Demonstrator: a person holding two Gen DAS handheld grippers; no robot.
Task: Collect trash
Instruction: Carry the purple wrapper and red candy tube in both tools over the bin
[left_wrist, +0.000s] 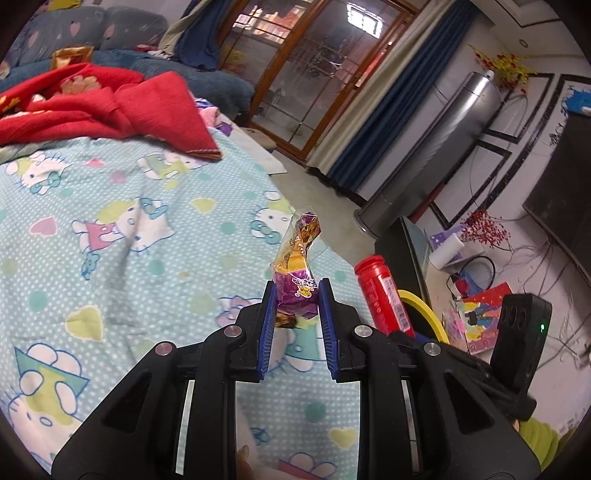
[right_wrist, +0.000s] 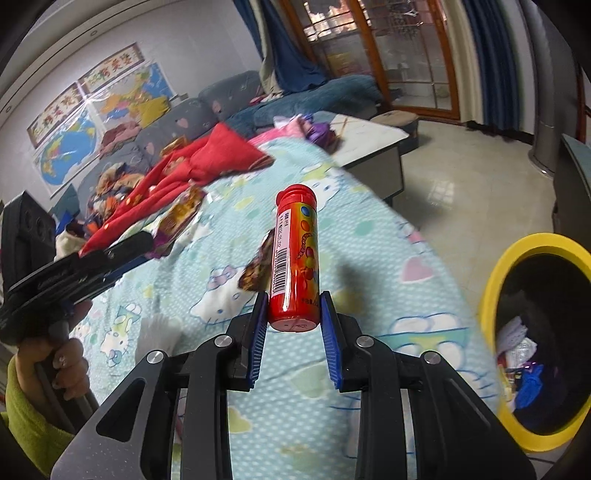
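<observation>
Hand-held gripper (left_wrist: 297, 295), crinkled purple-gold wrapper (left_wrist: 297, 273)

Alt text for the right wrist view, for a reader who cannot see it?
The right gripper clamps an upright red plastic candy tube above a pale blue cartoon-cat bedspread. A yellow-rimmed black trash bin sits at right; the left gripper holds a purple-and-gold snack wrapper.

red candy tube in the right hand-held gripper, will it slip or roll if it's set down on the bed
The red candy tube looks like glossy, rigid plastic, so it may slip between the right hand-held gripper's pads. It is round, so laid on its side on the blanket it could roll. Stood upright it seems tall and narrow, likely tippy.
</observation>
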